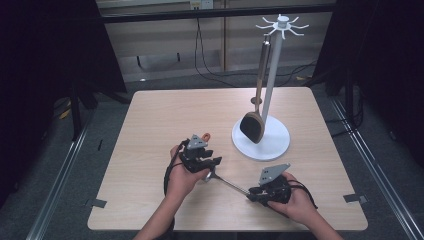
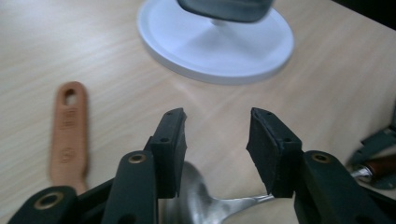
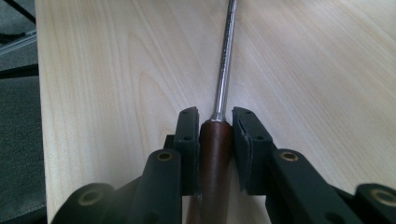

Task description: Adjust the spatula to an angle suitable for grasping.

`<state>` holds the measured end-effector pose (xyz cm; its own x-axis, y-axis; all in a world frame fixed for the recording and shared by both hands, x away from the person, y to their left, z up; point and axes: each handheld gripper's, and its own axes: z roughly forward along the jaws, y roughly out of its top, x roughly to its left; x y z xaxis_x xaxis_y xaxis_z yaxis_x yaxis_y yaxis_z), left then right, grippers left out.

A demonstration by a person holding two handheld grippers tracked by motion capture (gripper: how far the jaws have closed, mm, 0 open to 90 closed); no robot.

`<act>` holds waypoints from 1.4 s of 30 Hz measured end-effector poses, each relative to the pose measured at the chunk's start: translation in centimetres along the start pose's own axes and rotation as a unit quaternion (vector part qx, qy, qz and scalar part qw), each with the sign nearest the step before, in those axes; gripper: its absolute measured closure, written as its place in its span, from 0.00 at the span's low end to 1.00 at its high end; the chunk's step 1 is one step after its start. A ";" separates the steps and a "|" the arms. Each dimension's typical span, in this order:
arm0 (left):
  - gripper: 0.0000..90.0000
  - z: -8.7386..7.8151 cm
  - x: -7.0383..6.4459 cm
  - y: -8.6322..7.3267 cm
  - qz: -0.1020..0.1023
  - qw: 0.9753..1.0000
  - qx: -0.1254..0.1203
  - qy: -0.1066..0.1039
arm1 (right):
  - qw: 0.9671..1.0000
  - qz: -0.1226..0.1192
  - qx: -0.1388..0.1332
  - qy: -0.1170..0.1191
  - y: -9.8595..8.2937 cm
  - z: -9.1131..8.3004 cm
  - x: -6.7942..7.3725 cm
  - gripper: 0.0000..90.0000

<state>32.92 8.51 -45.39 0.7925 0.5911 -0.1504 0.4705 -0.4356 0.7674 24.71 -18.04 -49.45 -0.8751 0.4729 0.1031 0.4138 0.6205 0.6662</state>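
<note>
A metal spoon (image 1: 227, 183) with a dark brown wooden handle (image 3: 215, 154) lies low over the table between my two grippers. My right gripper (image 3: 215, 125) is shut on that handle, and the steel shaft (image 3: 224, 70) runs away from its jaws. In the high view the right gripper (image 1: 254, 192) is near the front edge. My left gripper (image 2: 217, 135) stands open just above the spoon's bowl (image 2: 196, 200), jaws apart on either side of it without touching. From above, the left gripper (image 1: 212, 161) is left of centre.
A white hook stand (image 1: 261, 137) is at the right middle of the table, with a dark-headed turner (image 1: 252, 127) hanging from it. An orange-brown utensil handle (image 2: 70, 135) with a hole lies beside the left gripper. The stand's round base (image 2: 215, 51) is just ahead.
</note>
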 end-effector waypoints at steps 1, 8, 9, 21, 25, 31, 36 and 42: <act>0.63 0.3 -0.1 -0.1 -0.001 1.000 0.006 -0.021 | 1.000 -0.002 0.001 0.003 0.1 0.0 0.0 0.82; 0.57 1.8 -1.2 -1.2 0.026 0.996 0.045 -0.066 | 1.000 -0.005 0.005 0.013 0.3 0.2 -0.5 0.82; 0.57 1.8 -1.3 -1.2 0.034 0.995 0.058 -0.069 | 1.000 -0.005 0.005 0.013 0.3 0.2 -0.5 0.82; 0.49 4.2 -3.0 -2.3 0.124 0.979 0.114 -0.114 | 1.000 0.009 0.004 0.004 0.1 0.0 -0.8 0.79; 0.54 4.3 -3.1 -2.4 0.114 0.981 0.107 -0.118 | 1.000 0.021 0.003 -0.013 -0.2 -0.3 -1.2 0.71; 0.59 3.9 -3.7 -2.3 0.118 0.978 0.128 -0.115 | 0.997 0.036 0.003 -0.064 -0.6 -0.8 -2.1 0.68; 0.63 4.0 -4.5 -1.9 0.148 0.973 0.148 -0.101 | 0.993 0.064 -0.016 -0.099 -0.9 -1.1 -2.5 0.49; 0.62 4.9 -5.1 -1.5 0.169 0.970 0.140 -0.101 | 0.984 0.114 -0.053 -0.127 -1.4 -2.8 -2.9 0.33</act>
<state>30.03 2.84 -48.81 0.9667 0.2486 -0.0604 0.2342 -0.7653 0.5996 25.95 -22.03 -48.59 -0.6657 0.7419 0.0802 0.5521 0.4173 0.7218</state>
